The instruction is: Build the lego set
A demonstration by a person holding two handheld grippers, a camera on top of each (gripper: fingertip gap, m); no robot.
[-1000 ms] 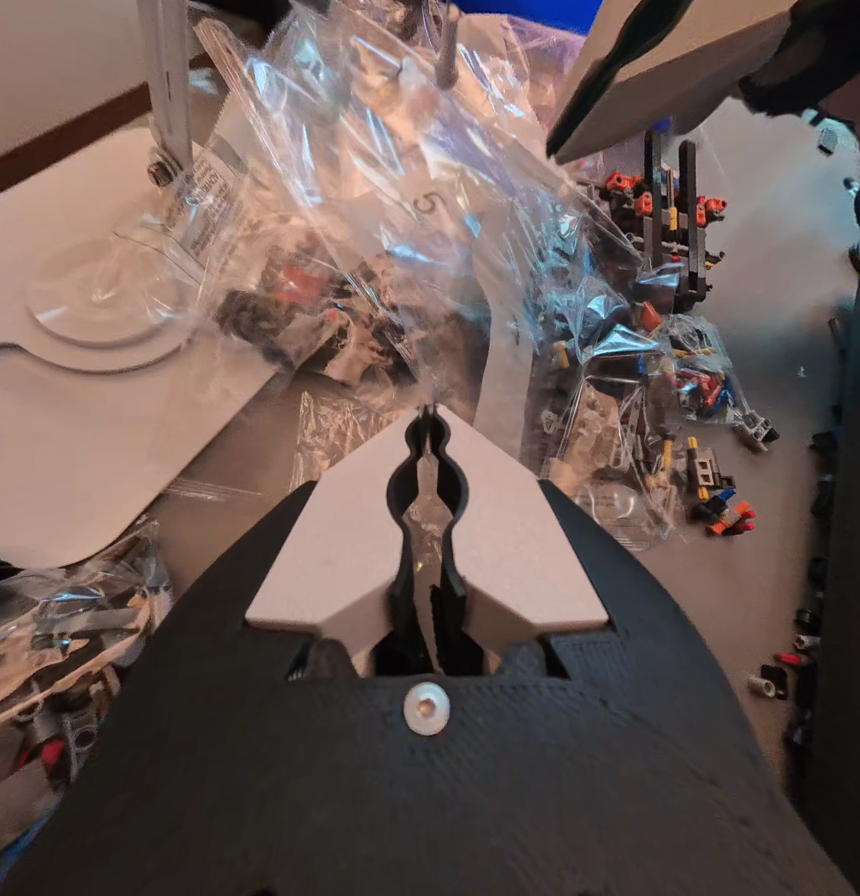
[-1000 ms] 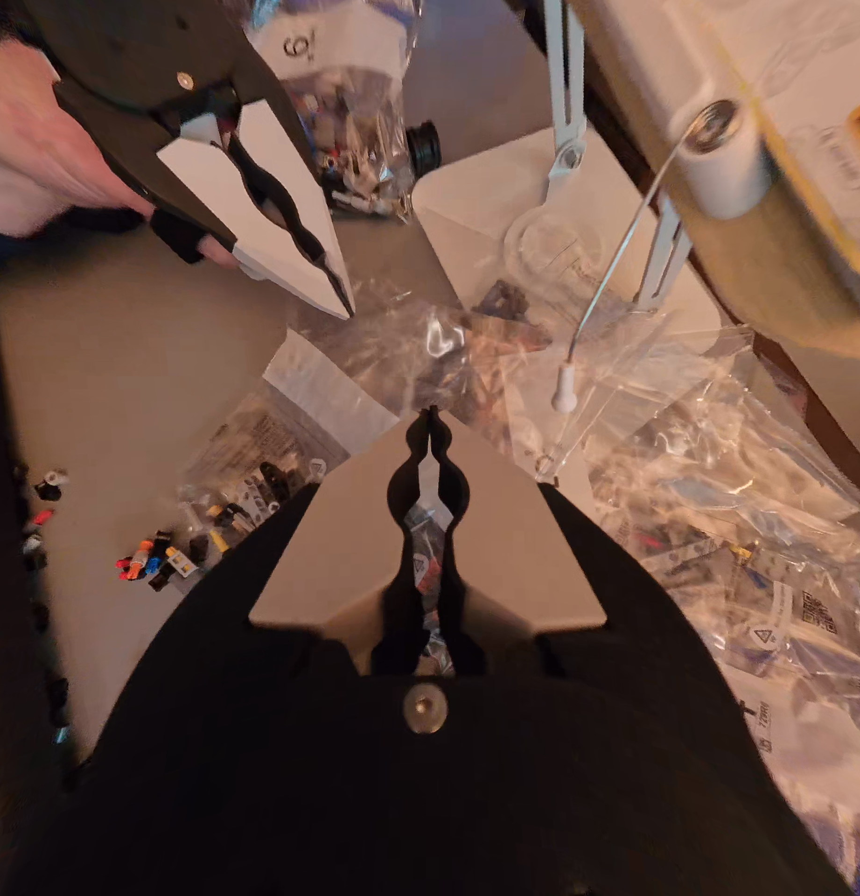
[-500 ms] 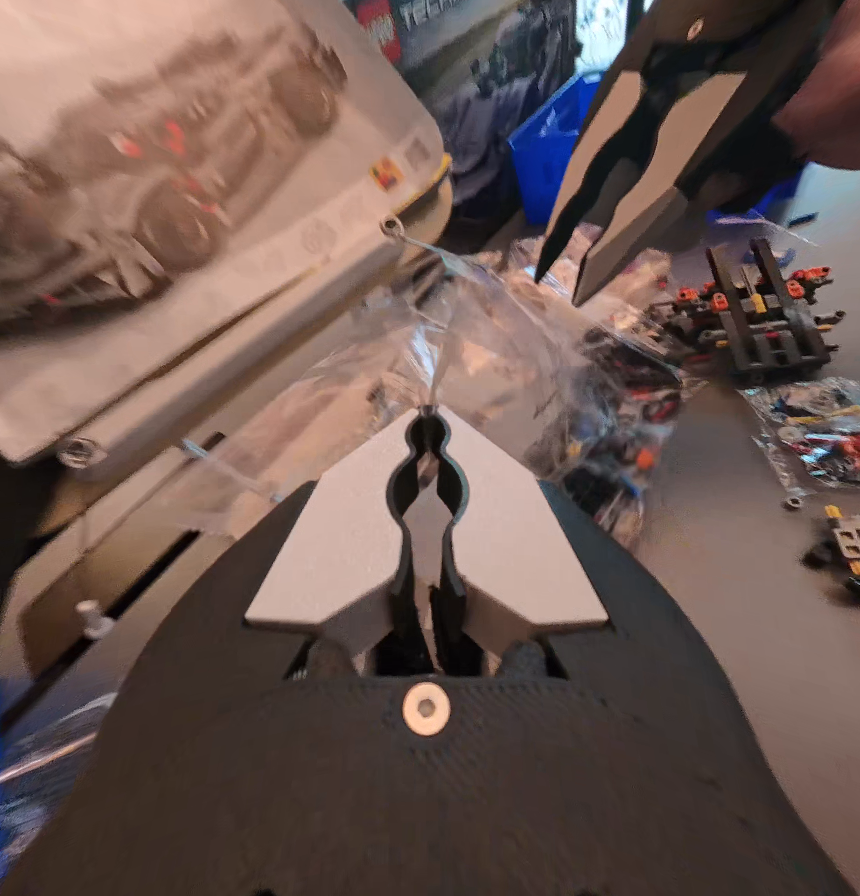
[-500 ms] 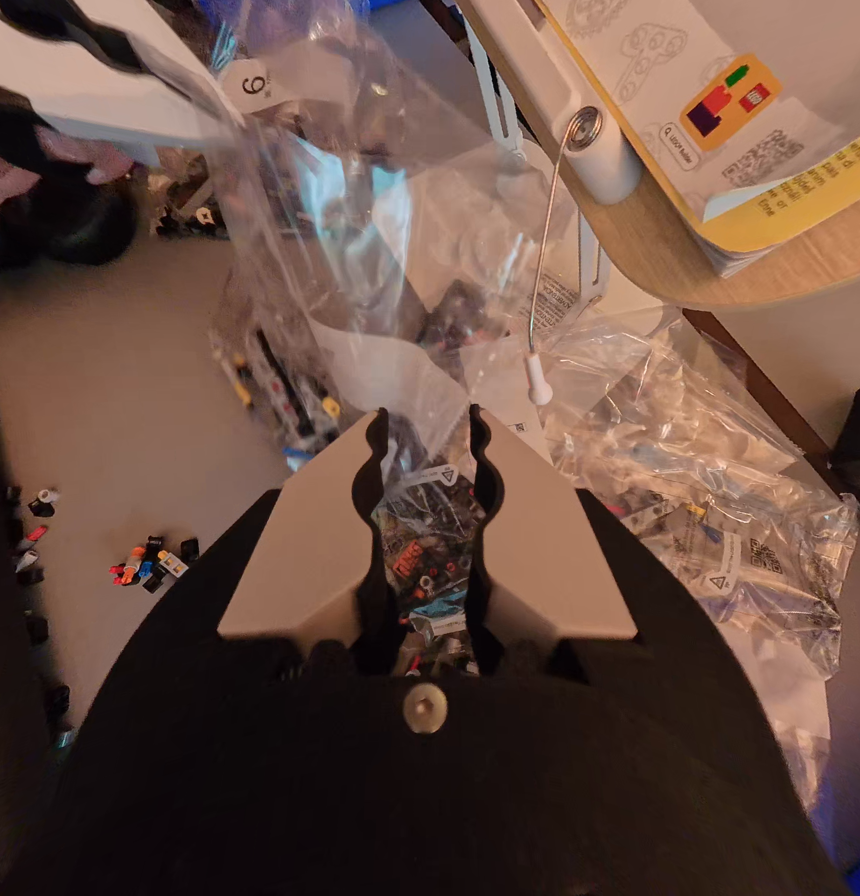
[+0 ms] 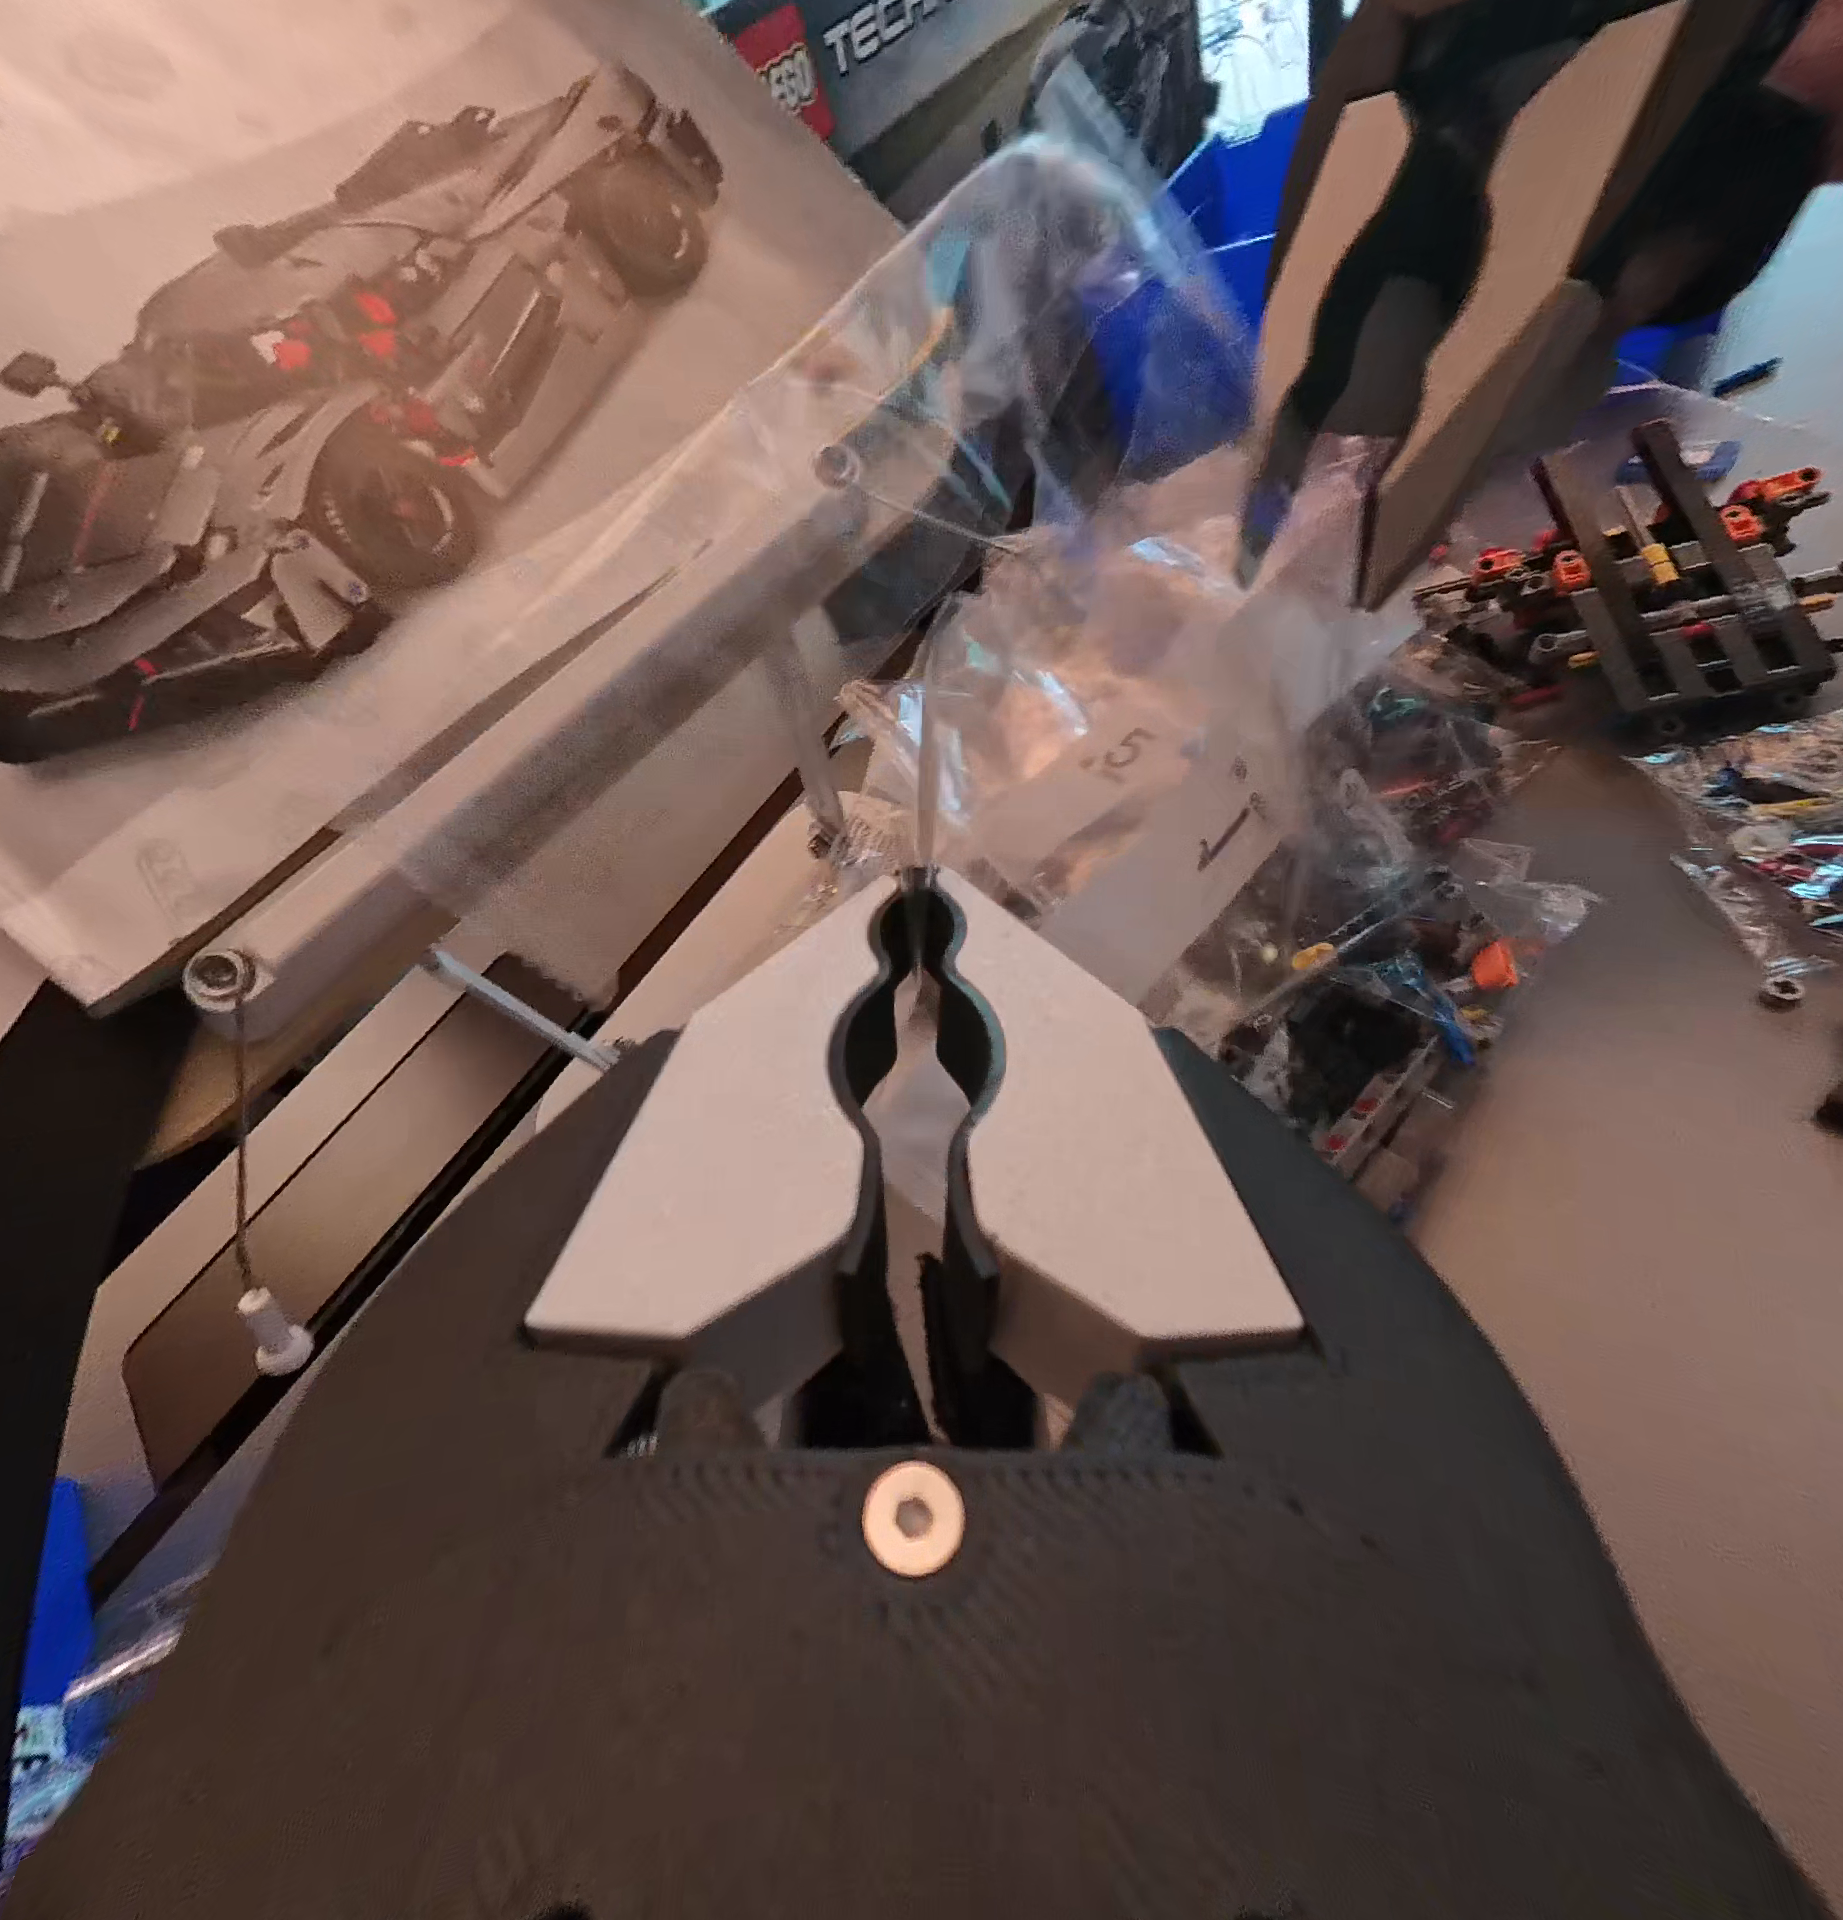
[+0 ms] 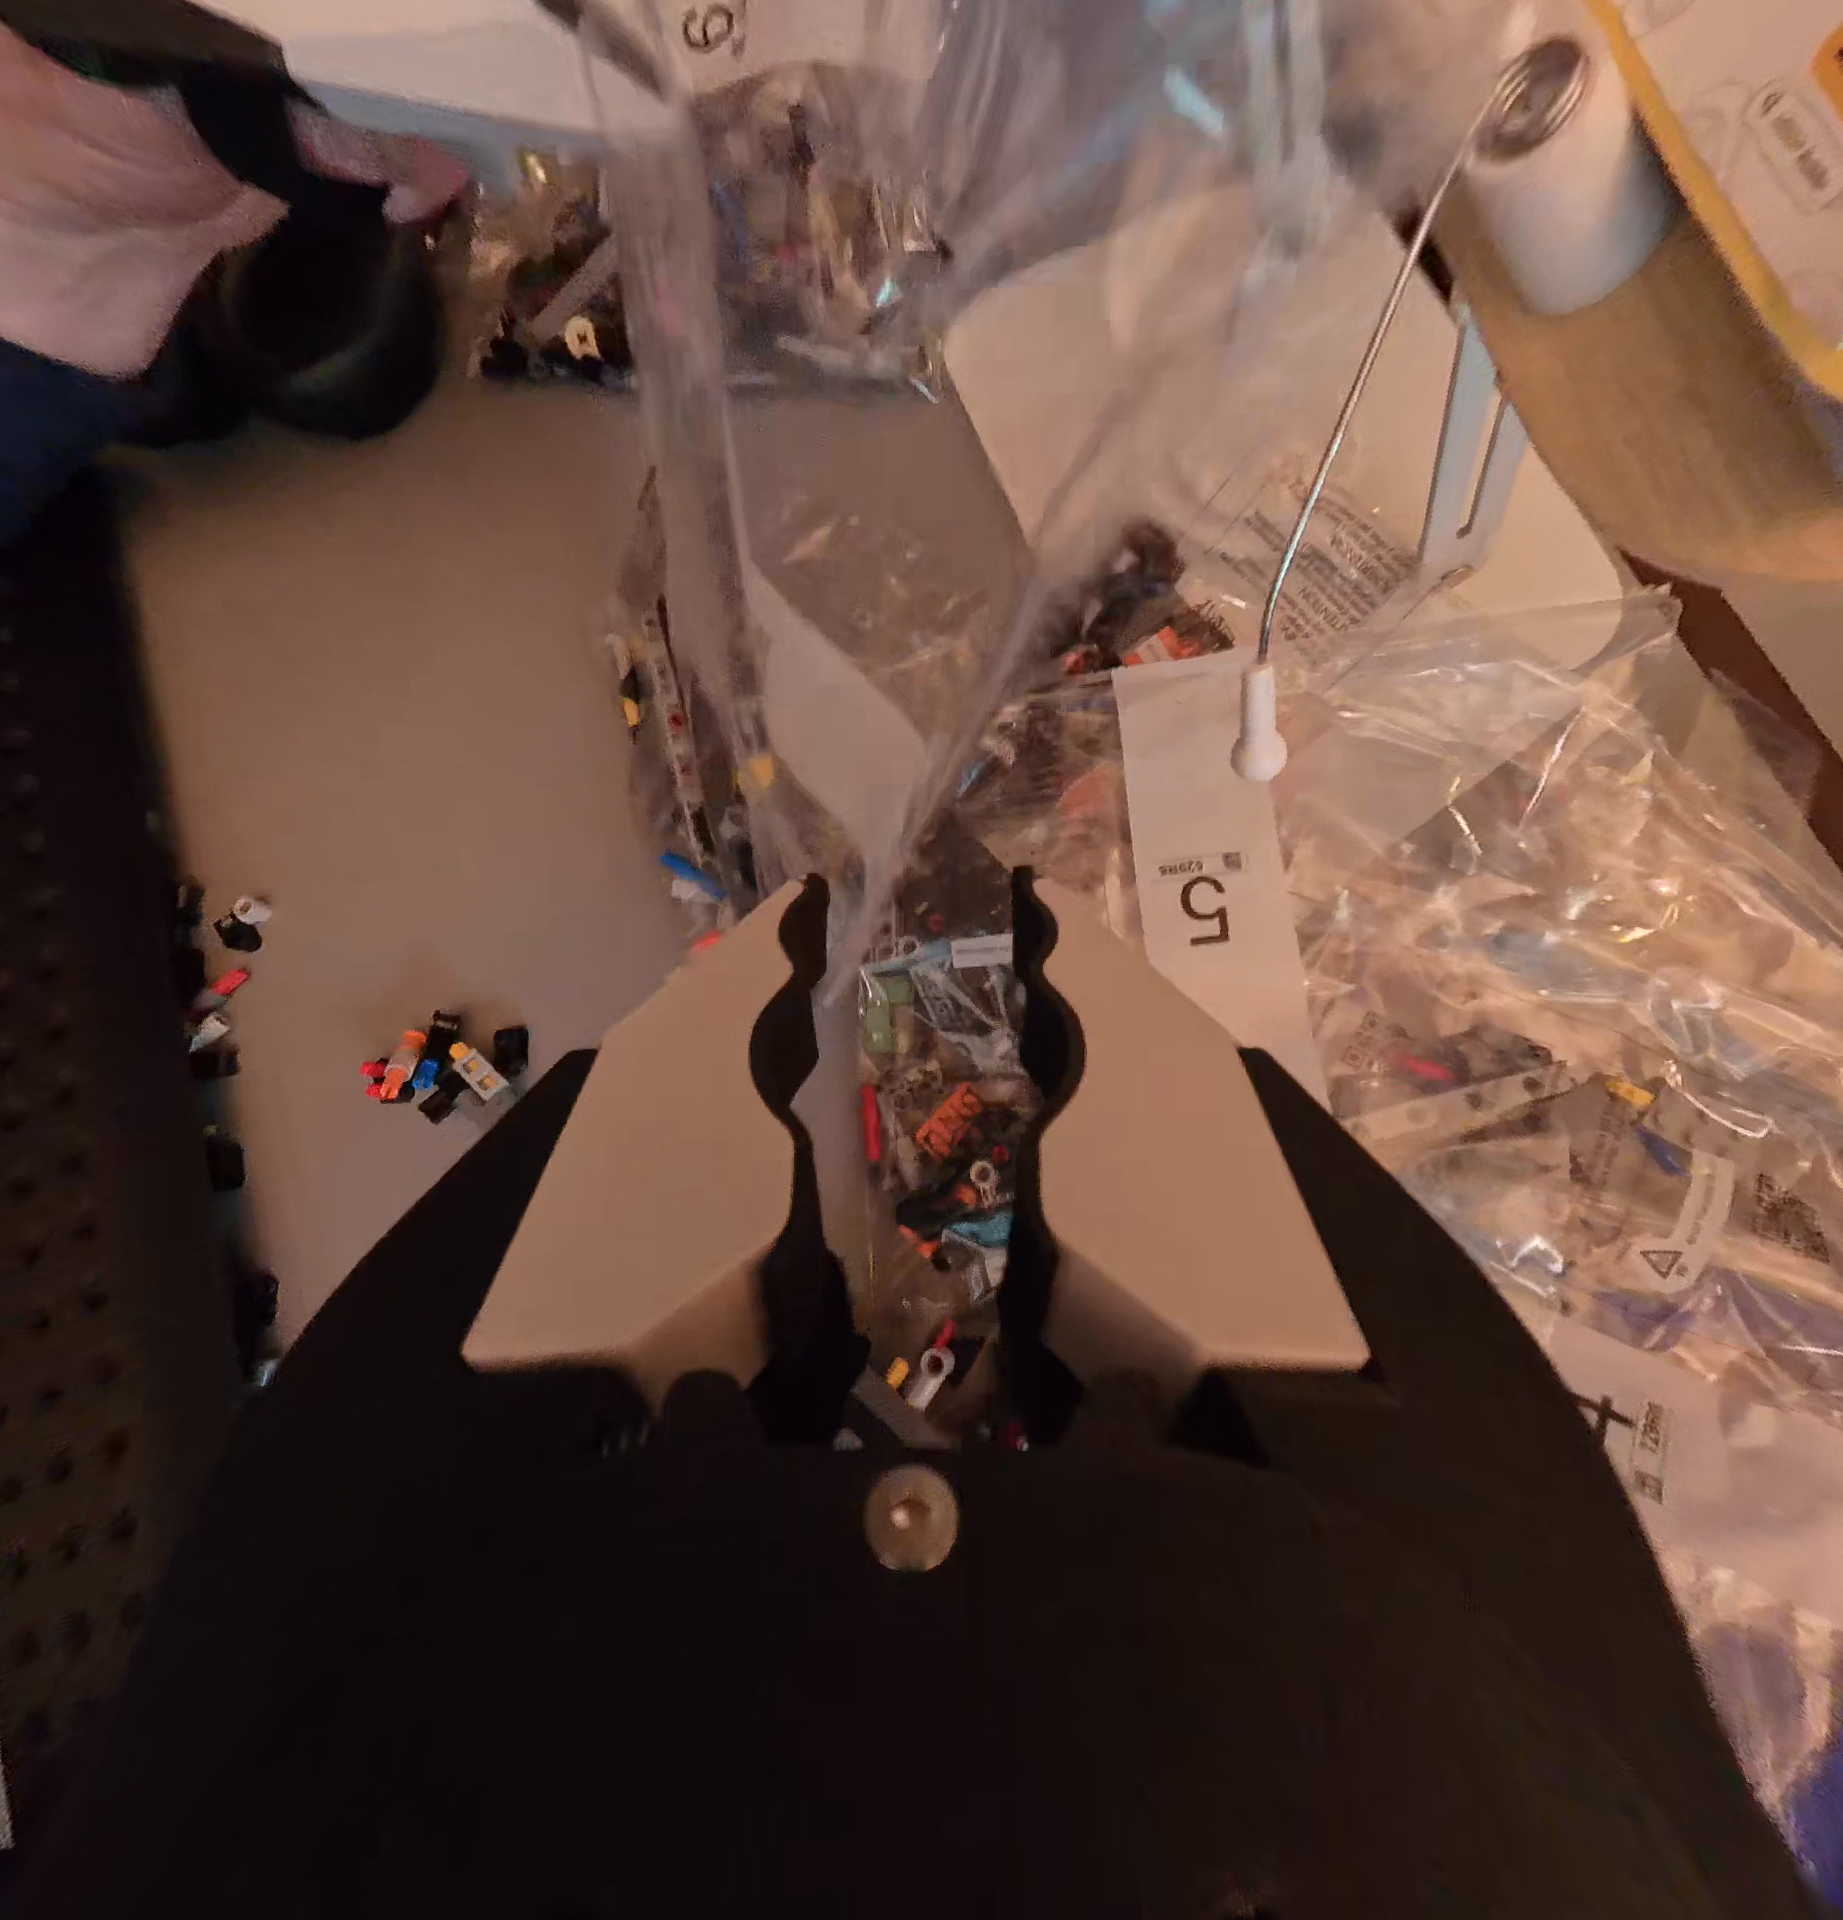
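The left gripper [image 5: 915,902] pinches the clear parts bag [image 5: 1010,582] at its tips; the right gripper [image 6: 917,883] gapes, film between its jaws. Close right beside left, then pull apart slowly — loose pieces [image 6: 444,1065] lie left of them.

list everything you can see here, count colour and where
clear plastic bag: one, pinched at the left hand-held gripper's tips
bags of parts: several, clear, heaped on the table
part-built frame: one, black with red and orange pins, far right on the table
loose parts: small cluster, mixed colours, on the bare table
instruction booklet: one, grey car picture, propped on a stand, left
set box: one, behind the booklet
left hand-held gripper: shut on the bag
right hand-held gripper: open, over the bags
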